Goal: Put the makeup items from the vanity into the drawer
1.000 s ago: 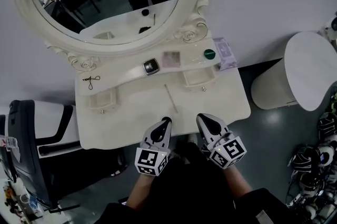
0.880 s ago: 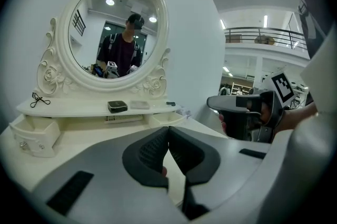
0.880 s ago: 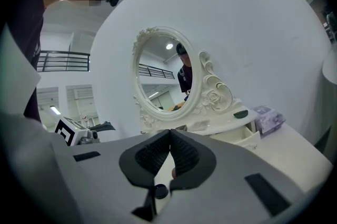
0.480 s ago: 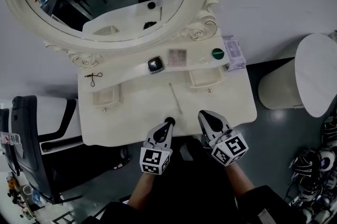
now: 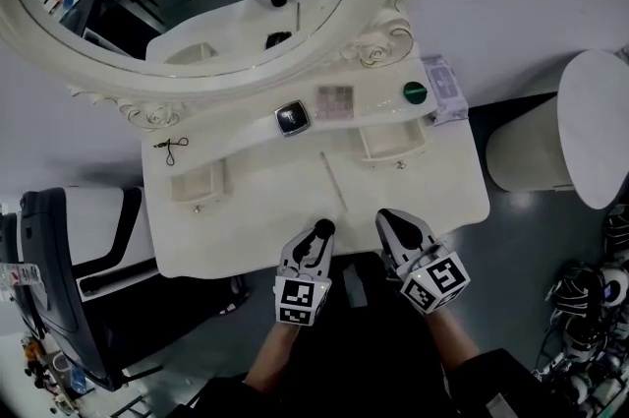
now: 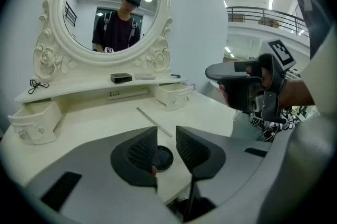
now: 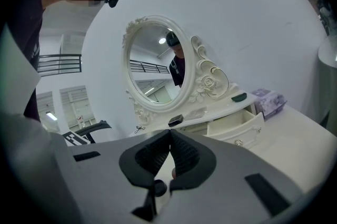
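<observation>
My left gripper (image 5: 318,237) (image 6: 166,138) hovers at the front edge of the white vanity (image 5: 246,209). Its jaws are opening, and a small black round compact (image 5: 323,228) (image 6: 160,157) lies flat on the tabletop between them, with the pads off it. Beside it, my right gripper (image 5: 389,222) (image 7: 170,136) is shut with nothing in it. A thin stick (image 5: 334,182) (image 6: 154,122) lies mid-table. On the shelf sit an eyelash curler (image 5: 171,149), a black case (image 5: 291,118), a pale palette (image 5: 334,100) and a green round pot (image 5: 415,92).
Two small drawers stand open under the shelf, the left one (image 5: 194,182) and the right one (image 5: 390,143). A purple tissue box (image 5: 444,89) sits at the shelf's right end. A white round stool (image 5: 580,136) stands to the right, a dark chair (image 5: 59,259) to the left.
The left gripper's jaws have parted, and the black round compact now shows between them at the table's front edge. The right gripper has barely moved.
</observation>
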